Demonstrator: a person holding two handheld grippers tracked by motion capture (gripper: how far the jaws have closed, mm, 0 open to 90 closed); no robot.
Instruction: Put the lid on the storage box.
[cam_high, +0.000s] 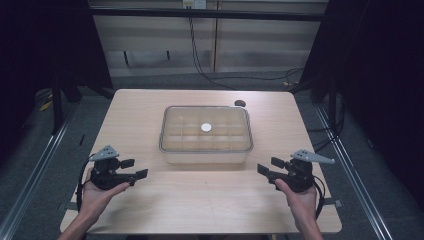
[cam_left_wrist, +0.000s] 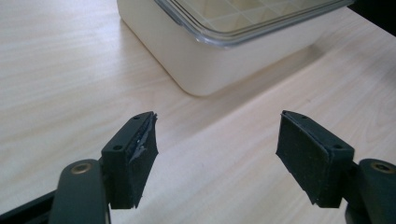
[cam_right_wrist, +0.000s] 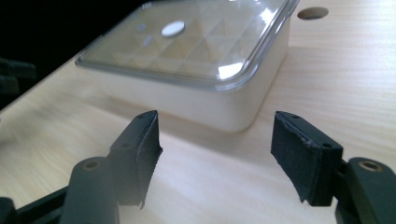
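Note:
A cream box with a clear lid stands in the middle of the wooden table. Its inside is split into small compartments, and a white round spot sits at the lid's centre. My left gripper is held low at the box's front left, pointing right, jaws open and empty. My right gripper mirrors it at the front right, also open with nothing between its pads. In the left gripper view the box's corner lies just ahead of the left gripper; the right gripper view shows the box ahead of the right gripper.
A round cable hole is cut in the table behind the box, also seen as a hole in the right gripper view. Bare wood stretches along the front edge between my hands. Black cables run over the floor behind the table.

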